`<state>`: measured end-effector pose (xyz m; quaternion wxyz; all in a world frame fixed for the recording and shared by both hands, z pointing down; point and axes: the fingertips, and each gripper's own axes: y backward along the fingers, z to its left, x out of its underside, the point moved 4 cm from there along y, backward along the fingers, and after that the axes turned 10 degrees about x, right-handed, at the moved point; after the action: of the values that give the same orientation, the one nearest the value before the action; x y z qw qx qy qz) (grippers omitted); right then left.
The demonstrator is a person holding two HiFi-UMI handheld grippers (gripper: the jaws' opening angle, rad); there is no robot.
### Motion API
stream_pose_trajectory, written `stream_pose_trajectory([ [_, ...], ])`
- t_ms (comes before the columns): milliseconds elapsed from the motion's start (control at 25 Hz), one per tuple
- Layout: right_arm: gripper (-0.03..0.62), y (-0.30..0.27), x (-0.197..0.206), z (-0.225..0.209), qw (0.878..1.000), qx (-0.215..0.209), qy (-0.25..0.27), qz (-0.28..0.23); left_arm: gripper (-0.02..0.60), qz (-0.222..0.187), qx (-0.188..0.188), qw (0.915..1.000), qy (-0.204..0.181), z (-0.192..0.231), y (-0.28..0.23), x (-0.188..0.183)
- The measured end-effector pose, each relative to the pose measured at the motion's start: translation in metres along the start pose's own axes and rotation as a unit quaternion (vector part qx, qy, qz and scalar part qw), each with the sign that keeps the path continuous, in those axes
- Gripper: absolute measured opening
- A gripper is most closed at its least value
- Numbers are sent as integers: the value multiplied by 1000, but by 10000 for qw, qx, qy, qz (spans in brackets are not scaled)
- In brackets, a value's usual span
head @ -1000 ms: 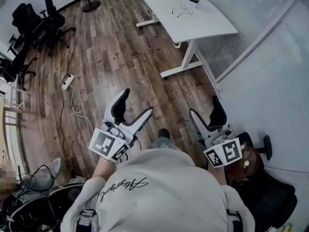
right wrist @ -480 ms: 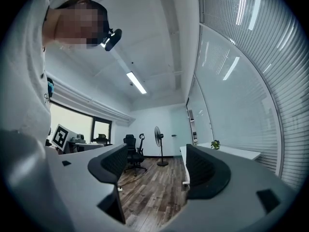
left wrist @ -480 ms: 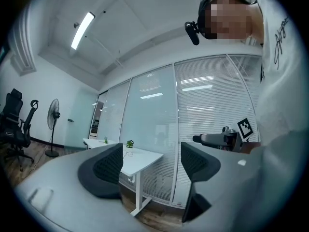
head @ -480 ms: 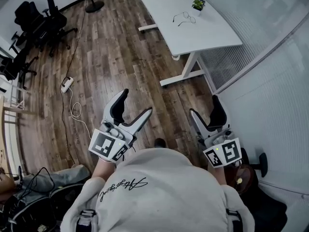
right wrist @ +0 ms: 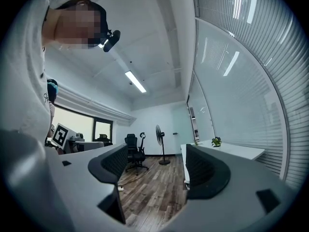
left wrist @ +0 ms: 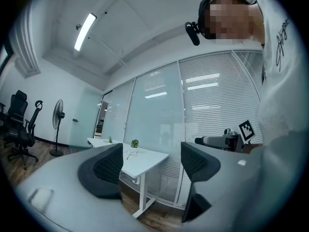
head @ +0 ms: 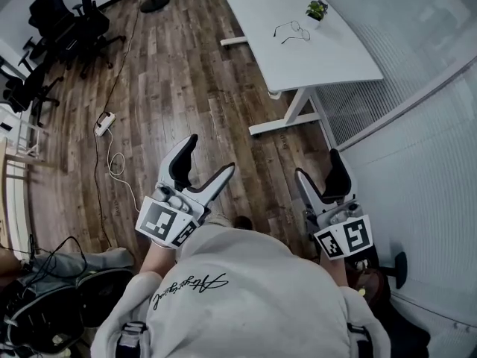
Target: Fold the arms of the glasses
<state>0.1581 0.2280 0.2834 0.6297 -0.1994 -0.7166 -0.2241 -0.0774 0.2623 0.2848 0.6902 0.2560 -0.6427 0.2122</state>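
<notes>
The glasses [head: 292, 31] lie with arms unfolded on a white table [head: 328, 58] far ahead, beside a small potted plant [head: 316, 10]. They also show small between the left jaws, the glasses [left wrist: 131, 153] on the table [left wrist: 147, 159]. My left gripper [head: 209, 156] is held open in the air near the person's chest, over the wooden floor. My right gripper [head: 317, 166] is open too, at the same height. Nothing is between the jaws of the left gripper [left wrist: 152, 166] or the right gripper [right wrist: 157, 170]. Both are well away from the glasses.
Office chairs [head: 67, 21] stand at the far left, and a power strip with its cable [head: 104, 124] lies on the floor. A glass wall with blinds [head: 417, 125] runs along the right. A standing fan [right wrist: 159, 139] and a chair [right wrist: 133, 153] stand at the room's end.
In the head view the table and glasses have slid right and slightly down. The chair at lower right has slipped mostly out of view. Both grippers keep their pose, open.
</notes>
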Motion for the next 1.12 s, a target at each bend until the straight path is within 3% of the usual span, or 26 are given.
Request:
stream_pose_trajectory([
  [1120, 353, -4, -10, -7, 9998, -34, 111, -149, 351, -129, 7, 9999, -79, 1, -10, -8],
])
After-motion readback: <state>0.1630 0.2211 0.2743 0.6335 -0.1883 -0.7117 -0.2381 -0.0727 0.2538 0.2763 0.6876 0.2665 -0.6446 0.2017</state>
